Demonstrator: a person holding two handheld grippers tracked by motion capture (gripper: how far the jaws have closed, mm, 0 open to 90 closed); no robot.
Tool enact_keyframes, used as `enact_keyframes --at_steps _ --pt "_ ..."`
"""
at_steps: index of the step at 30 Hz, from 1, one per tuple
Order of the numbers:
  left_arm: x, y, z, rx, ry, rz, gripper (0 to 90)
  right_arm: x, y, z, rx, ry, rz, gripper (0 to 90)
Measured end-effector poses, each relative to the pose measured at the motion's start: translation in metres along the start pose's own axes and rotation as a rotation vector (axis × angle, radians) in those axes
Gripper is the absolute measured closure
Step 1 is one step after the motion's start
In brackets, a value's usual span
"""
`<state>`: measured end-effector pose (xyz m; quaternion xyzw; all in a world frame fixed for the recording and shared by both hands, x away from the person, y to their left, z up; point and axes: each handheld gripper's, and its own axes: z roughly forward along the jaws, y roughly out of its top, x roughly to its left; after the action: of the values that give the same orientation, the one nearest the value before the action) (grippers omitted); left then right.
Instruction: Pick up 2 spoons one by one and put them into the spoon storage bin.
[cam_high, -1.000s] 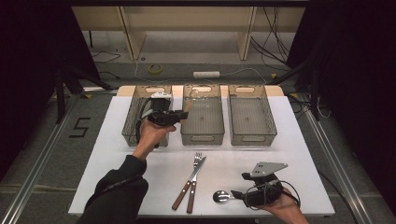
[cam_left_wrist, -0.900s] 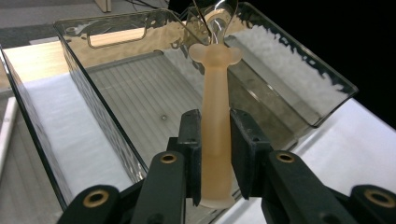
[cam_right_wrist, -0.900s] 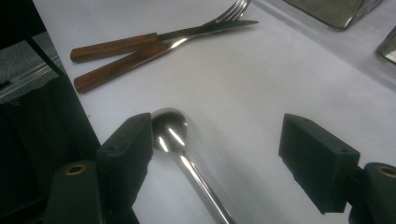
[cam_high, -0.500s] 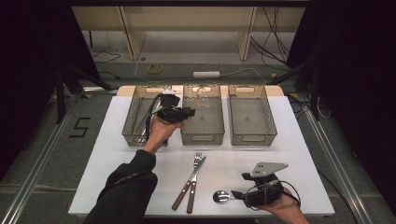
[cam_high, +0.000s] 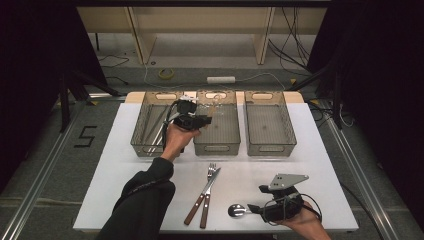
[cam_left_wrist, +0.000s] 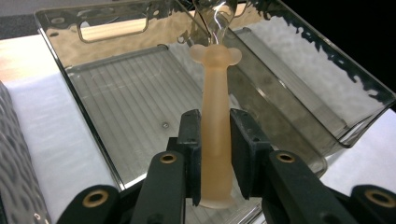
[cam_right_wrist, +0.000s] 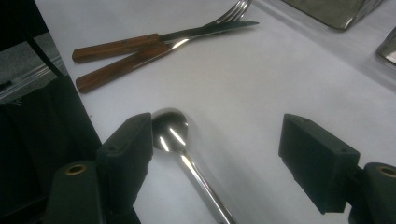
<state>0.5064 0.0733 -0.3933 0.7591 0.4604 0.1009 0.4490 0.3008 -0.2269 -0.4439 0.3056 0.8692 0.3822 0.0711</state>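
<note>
My white table (cam_high: 125, 165) carries three clear bins (cam_high: 265, 122) side by side. A spoon (cam_right_wrist: 170, 130) lies between my right jaws; beyond them rest a fork (cam_right_wrist: 140, 56) and knife (cam_right_wrist: 154, 39).

I see a translucent, matt orange plastic handle (cam_left_wrist: 215, 135) between matt black jaws; glossy clear ribbed plastic bin (cam_left_wrist: 140, 93); polished metal spoon (cam_right_wrist: 173, 133); knife (cam_right_wrist: 140, 44) and fork (cam_right_wrist: 135, 63) with brown wooden handles; matt white worktop (cam_right_wrist: 261, 84).

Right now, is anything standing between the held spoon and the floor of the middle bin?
Nothing visible. The left gripper holds the translucent spoon over the middle bin, whose ribbed floor below looks bare.
</note>
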Motion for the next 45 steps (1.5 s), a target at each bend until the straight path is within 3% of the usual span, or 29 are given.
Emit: enact_keyframes --at_steps 19,24,26,32,40,45 --pt "0.012 -0.013 0.013 0.057 0.001 -0.035 72.7 0.001 0.000 0.000 0.002 0.004 -0.002 27.3" --pt "0.012 -0.011 0.011 0.064 -0.007 -0.039 61.1 0.001 0.000 0.000 0.002 0.004 -0.002 27.3" --pt "0.010 -0.010 0.008 0.074 -0.010 -0.045 56.7 0.001 0.000 0.000 0.003 0.002 -0.003 27.3" --pt "0.005 -0.009 -0.010 0.091 -0.016 0.001 41.5 0.000 0.000 -0.001 0.002 0.000 0.000 27.3" --pt "0.010 -0.019 -0.040 0.099 -0.020 0.066 34.9 0.000 0.000 0.000 0.010 0.002 0.001 27.4" --pt "0.013 -0.029 -0.055 0.083 -0.038 0.080 30.5 -0.001 -0.001 0.001 0.010 0.002 0.000 28.3"
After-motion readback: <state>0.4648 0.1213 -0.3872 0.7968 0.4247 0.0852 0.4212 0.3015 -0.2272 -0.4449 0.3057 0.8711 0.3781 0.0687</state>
